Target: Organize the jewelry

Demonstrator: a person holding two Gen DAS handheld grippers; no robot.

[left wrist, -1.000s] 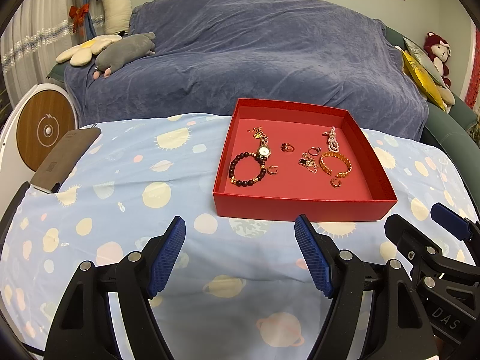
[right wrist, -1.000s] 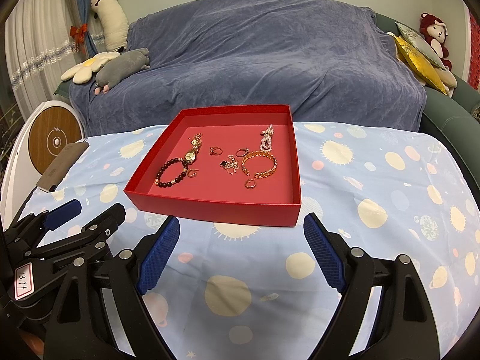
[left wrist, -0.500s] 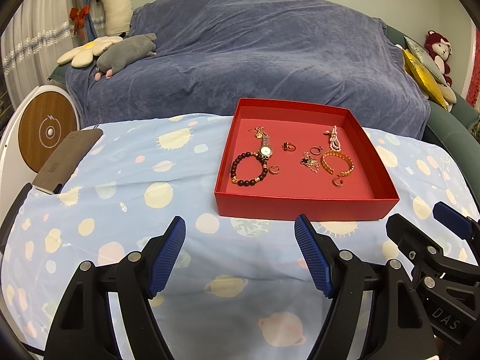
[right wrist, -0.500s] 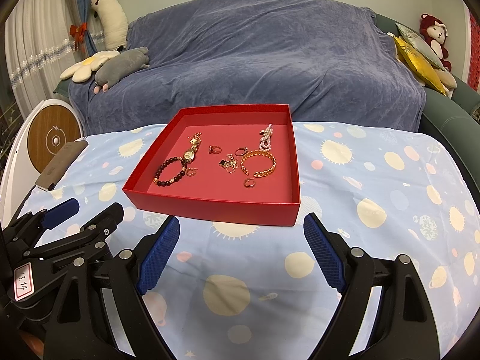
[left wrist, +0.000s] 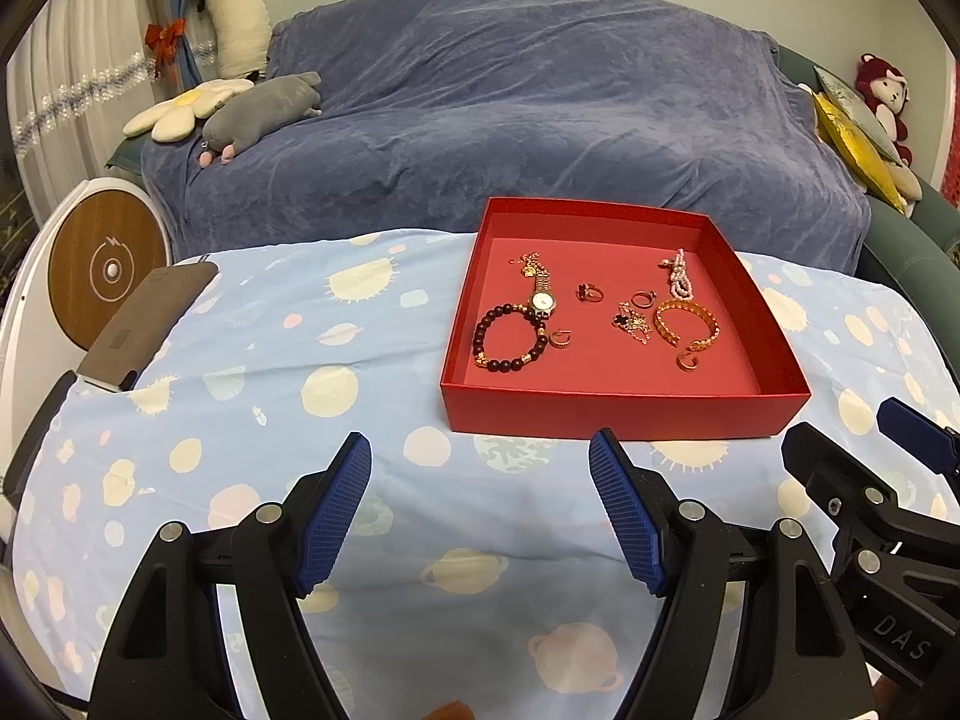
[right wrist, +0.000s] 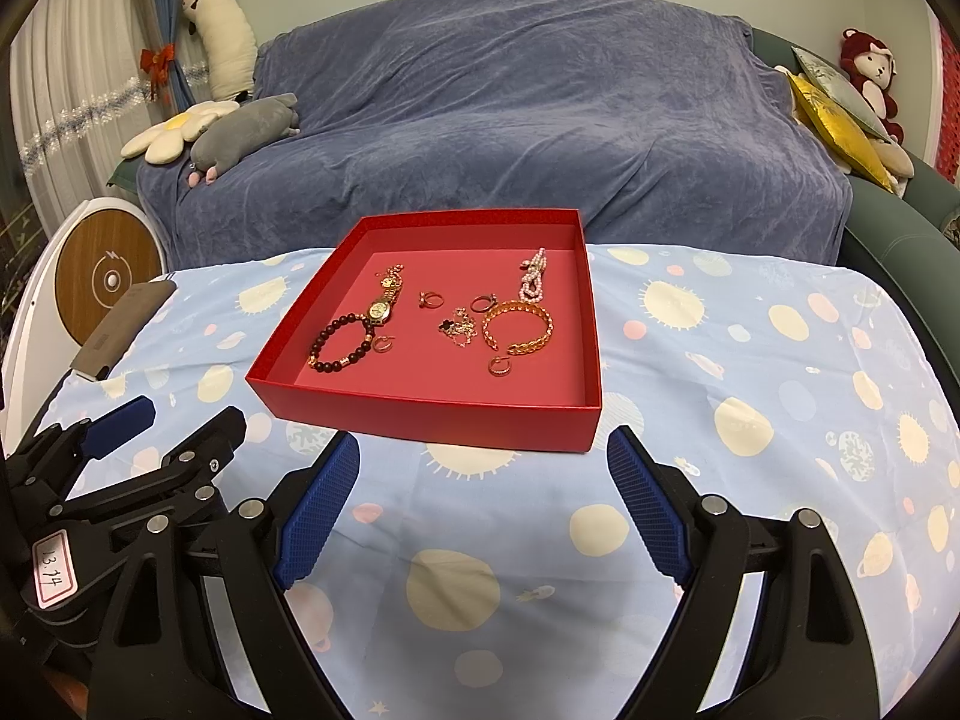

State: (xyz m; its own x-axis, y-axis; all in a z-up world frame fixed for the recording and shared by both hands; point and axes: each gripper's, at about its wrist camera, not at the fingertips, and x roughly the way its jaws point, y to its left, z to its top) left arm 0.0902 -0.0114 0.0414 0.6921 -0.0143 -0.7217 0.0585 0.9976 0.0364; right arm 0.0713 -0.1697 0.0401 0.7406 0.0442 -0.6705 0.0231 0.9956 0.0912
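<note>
A red tray (left wrist: 624,417) (right wrist: 420,417) sits on the blue patterned tablecloth. In it lie a dark bead bracelet (left wrist: 510,339) (right wrist: 341,345), a gold watch (left wrist: 543,297) (right wrist: 381,307), a gold bangle (left wrist: 687,324) (right wrist: 519,327), a pink pearl strand (left wrist: 681,279) (right wrist: 534,273), a chain (left wrist: 633,324) and several small rings. My left gripper (left wrist: 480,501) is open and empty, just short of the tray's near wall. My right gripper (right wrist: 483,498) is open and empty, also in front of the tray.
A grey phone-like slab (left wrist: 147,324) lies at the table's left edge beside a round white device (left wrist: 108,267). A blue-covered sofa (left wrist: 510,120) with plush toys stands behind the table. The other gripper shows at each view's side.
Both grippers have drawn back slightly from the tray and stay open. The jewelry has not moved.
</note>
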